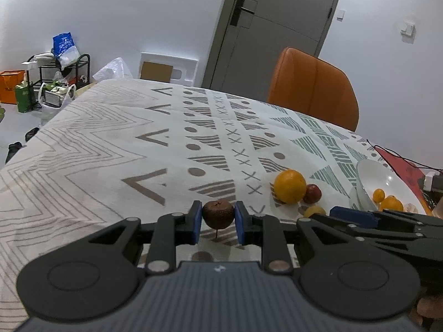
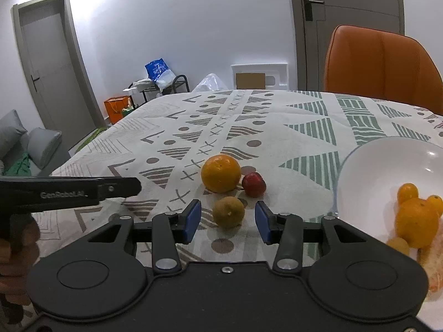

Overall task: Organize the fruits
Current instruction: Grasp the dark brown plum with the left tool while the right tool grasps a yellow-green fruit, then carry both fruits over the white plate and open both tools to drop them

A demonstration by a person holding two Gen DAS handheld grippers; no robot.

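On the patterned cloth of the bench (image 2: 304, 116), the fruit I have yet to sort lies in a small cluster: a large round orange (image 2: 220, 173), a small red fruit (image 2: 253, 184) touching it, and a dull yellow-green citrus (image 2: 228, 212) just in front of them. The white ceramic bowl (image 2: 368, 171) sits to the right with several oranges already in it.

My left gripper (image 1: 217, 221) has its jaws narrowed around a small brown, rough-skinned round fruit (image 1: 218, 214), which sits between the blue pads (image 1: 196, 221) with a thin stem hanging below; it looks lifted clear of the cloth, though I cannot be sure. My right gripper (image 2: 228, 221) has its jaws wide, with the yellow-green citrus between them and a gap on each side.

I judge the step in hand to be closing the right jaws on that citrus. To do it well I would centre the fruit between the pads, close on its widest part and squeeze gently, since round fruit can roll or squirt out. I would also keep clear of the orange behind, and carry the brown fruit level toward the bowl.
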